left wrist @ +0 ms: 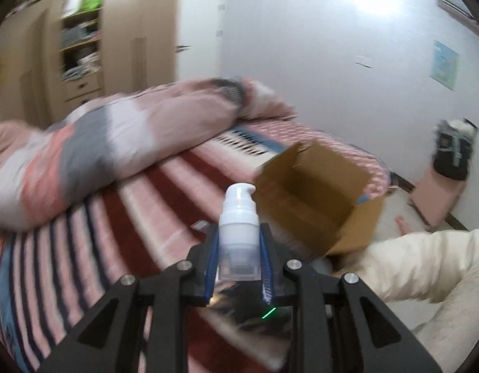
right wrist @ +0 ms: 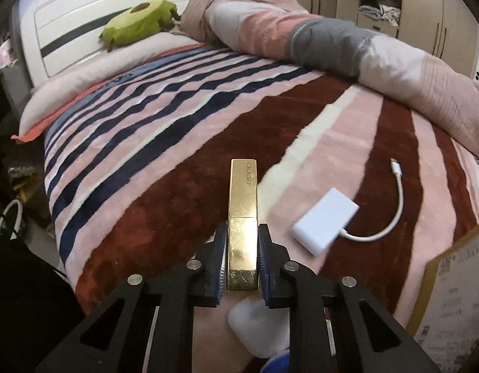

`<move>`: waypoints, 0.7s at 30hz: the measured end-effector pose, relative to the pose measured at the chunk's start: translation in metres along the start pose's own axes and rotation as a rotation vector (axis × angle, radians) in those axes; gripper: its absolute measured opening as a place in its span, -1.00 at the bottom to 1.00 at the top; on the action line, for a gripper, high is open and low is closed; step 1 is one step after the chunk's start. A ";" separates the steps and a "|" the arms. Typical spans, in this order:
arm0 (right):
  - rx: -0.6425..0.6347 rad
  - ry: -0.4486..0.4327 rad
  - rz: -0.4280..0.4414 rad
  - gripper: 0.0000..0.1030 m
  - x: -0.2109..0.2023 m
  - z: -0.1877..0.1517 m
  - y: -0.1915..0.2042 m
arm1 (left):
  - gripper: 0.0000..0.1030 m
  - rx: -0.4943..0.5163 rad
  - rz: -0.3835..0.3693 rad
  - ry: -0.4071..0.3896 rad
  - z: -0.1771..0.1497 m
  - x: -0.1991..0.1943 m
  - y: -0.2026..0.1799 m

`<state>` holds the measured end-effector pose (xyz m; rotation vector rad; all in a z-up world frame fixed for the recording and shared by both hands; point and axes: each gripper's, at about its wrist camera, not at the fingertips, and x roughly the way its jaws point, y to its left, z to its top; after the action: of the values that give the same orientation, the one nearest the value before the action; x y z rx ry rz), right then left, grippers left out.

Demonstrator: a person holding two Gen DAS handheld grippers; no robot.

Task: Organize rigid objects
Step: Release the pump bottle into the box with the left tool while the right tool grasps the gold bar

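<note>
My left gripper [left wrist: 239,248] is shut on a white pump bottle [left wrist: 238,217], held upright above the striped bed, just left of an open cardboard box [left wrist: 317,199]. My right gripper [right wrist: 242,255] is shut on a gold rectangular lipstick tube [right wrist: 242,214], held above the blanket. A white adapter with a cable [right wrist: 325,225] lies on the blanket to the right of it. A white earbud case [right wrist: 255,326] lies beneath the right gripper. The box's edge [right wrist: 454,295] shows at the right of the right wrist view.
A rolled pink and grey duvet [right wrist: 332,40] lies across the far side of the bed. A green plush toy [right wrist: 137,23] rests by the headboard. A person's sleeve in cream fabric [left wrist: 426,267] is at the right. Wardrobes [left wrist: 81,46] stand behind.
</note>
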<state>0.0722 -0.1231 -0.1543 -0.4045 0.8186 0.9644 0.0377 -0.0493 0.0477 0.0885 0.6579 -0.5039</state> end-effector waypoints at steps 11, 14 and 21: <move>0.034 -0.012 0.049 -0.74 -0.014 -0.010 -0.007 | 0.23 0.134 -0.033 0.238 0.051 0.124 -0.087; 0.032 -0.021 0.069 -0.74 -0.023 -0.012 -0.003 | 0.32 0.087 -0.015 0.158 0.045 0.091 -0.062; 0.047 -0.072 0.056 -0.74 -0.064 0.001 0.016 | 0.46 -0.066 0.194 0.056 -0.012 0.006 0.031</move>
<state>0.0392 -0.1496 -0.1040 -0.3060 0.7889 1.0041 0.0496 -0.0212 0.0323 0.1039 0.7121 -0.2935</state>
